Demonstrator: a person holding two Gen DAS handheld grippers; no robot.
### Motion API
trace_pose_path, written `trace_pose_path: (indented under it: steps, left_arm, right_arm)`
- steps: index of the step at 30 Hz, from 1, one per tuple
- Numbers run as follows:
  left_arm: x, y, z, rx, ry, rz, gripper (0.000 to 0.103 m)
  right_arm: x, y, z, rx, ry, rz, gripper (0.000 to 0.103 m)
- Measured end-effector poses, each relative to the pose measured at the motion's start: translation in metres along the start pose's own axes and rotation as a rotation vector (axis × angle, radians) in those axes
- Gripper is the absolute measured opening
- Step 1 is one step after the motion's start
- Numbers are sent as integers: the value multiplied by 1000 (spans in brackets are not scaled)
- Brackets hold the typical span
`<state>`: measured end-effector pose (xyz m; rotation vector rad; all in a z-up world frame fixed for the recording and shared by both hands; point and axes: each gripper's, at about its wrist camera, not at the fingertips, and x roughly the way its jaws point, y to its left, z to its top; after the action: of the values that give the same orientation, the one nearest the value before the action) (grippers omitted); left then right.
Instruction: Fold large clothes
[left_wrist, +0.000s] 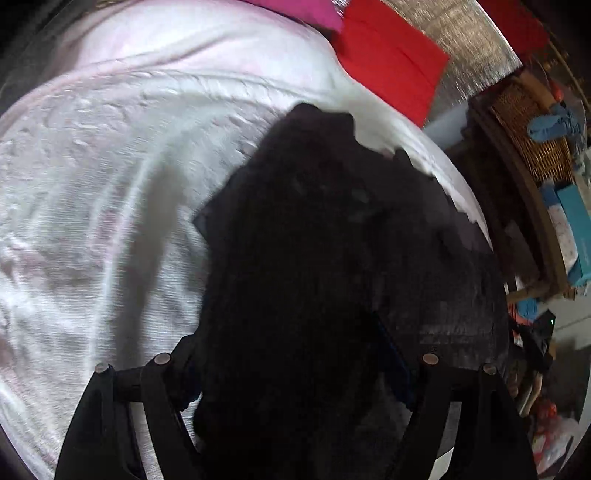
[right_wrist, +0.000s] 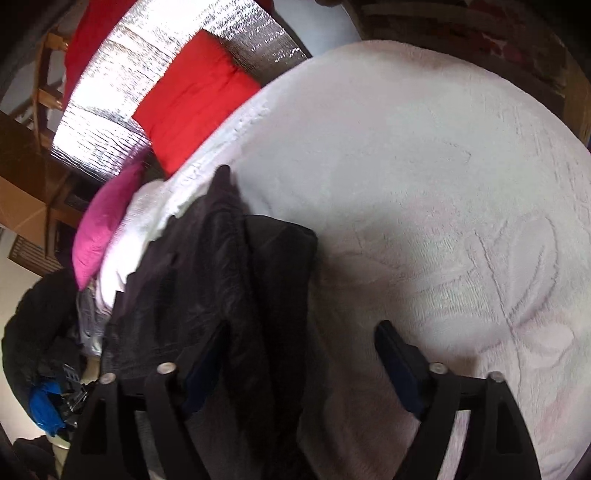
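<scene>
Both hand-held grippers hang above a bed covered with a pale, textured blanket (right_wrist: 424, 184). On the right hand-held gripper (right_wrist: 295, 354) the jaws stand wide apart; a fold of the dark garment (right_wrist: 221, 280) runs up between them, lying close to the left finger, while the right finger is clear of the cloth over bare blanket. The pads do not appear to press on the fabric. The left hand-held gripper (left_wrist: 291, 373) also has its jaws spread wide, with the same black garment (left_wrist: 332, 240) filling the gap between them; the picture is dark and blurred there, so whether the cloth is pinched cannot be told. The garment lies rumpled on the blanket near the edge of the bed. Beyond it a red cushion (right_wrist: 195, 99) and a pink cushion (right_wrist: 107, 221) rest at the bed's far side, against a silvery foil panel (right_wrist: 122, 85).
</scene>
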<state>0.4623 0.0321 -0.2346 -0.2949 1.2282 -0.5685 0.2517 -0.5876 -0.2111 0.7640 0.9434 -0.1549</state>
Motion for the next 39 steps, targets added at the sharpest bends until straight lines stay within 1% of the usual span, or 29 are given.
trace_pose_path:
  steps: [2, 4, 6, 8, 9, 10, 11, 12, 13, 14, 15, 16, 18, 19, 20, 21, 23, 26, 28, 29, 31, 32, 33, 34, 35, 36, 38, 39]
  left_arm:
    - [6, -6, -2, 23, 4, -21, 90]
    - [10, -11, -3, 31, 4, -36, 90]
    - [12, -13, -4, 23, -2, -70, 90]
    - [13, -12, -4, 7, -8, -91, 90]
    - [14, -13, -5, -2, -14, -102, 90]
    - [15, -12, 1, -9, -20, -113, 90]
    - [16, -12, 2, -15, -24, -116, 86]
    - [17, -13, 3, -21, -29, -105, 77]
    - [19, -13, 3, -24, -30, -97, 72]
    - [19, -14, 3, -26, -35, -92, 64]
    - [20, -15, 3, -25, -44, -88, 58]
    - [20, -17, 2, -25, -50, -88, 56]
    - [20, -21, 0, -27, -62, -92, 46]
    - [17, -23, 0, -29, -72, -100, 43]
    - [15, -26, 0, -27, -83, -111, 38]
    - [12, -31, 0, -20, -95, -124, 36]
    - [8, -40, 0, -2, -115, -135, 35]
    - [8, -51, 1, 1, -126, -142, 34]
    - [11, -54, 2, -2, -130, -143, 34]
    - [14, -55, 2, -3, -130, -132, 34]
    - [18, -52, 3, -7, -107, -107, 35]
    - [17, -46, 2, -9, -92, -94, 40]
    - [17, -41, 3, -17, -74, -84, 55]
    - [23, -37, 3, -36, -37, -57, 64]
    - [28, -34, 3, -56, -4, -36, 73]
    - [28, -32, 3, -68, 2, -47, 73]
    - [24, -32, 4, -73, 3, -63, 73]
    - [20, -33, 4, -70, 3, -71, 73]
  right_arm:
    - [8, -3, 2, 14, 8, 20, 91]
    - [12, -1, 5, 19, 3, 40, 91]
    - [18, 5, 6, 7, 23, 68, 91]
    - [30, 14, 6, -4, 66, 114, 88]
    - [37, 19, 4, 3, 92, 150, 80]
    - [47, 24, 2, 13, 117, 182, 78]
    - [50, 32, 2, -3, 101, 155, 77]
    - [51, 41, 2, -31, 89, 127, 73]
    - [51, 45, 2, -36, 85, 132, 61]
    - [49, 48, 4, -29, 78, 148, 56]
    - [49, 50, 5, -23, 66, 145, 54]
    - [49, 52, 5, -27, 59, 138, 50]
    - [47, 56, 5, -42, 45, 127, 46]
    - [45, 59, 5, -51, 37, 126, 42]
    - [41, 62, 5, -62, 27, 125, 40]
    - [35, 65, 5, -79, 9, 121, 38]
    - [23, 72, 4, -111, -28, 125, 34]
    - [7, 77, 9, -118, -82, 159, 30]
    - [1, 77, 11, -113, -104, 174, 30]
    - [0, 77, 11, -118, -104, 168, 30]
    - [7, 71, 11, -105, -79, 130, 30]
    - [15, 64, 11, -95, -50, 109, 30]
    - [21, 56, 11, -86, -27, 100, 35]
    - [24, 51, 11, -62, -15, 106, 42]
    - [26, 41, 12, -8, -1, 137, 49]
    - [23, 33, 13, 40, 10, 156, 62]
    - [9, 24, 14, 72, 4, 170, 72]
    - [-3, 19, 14, 63, -10, 183, 76]
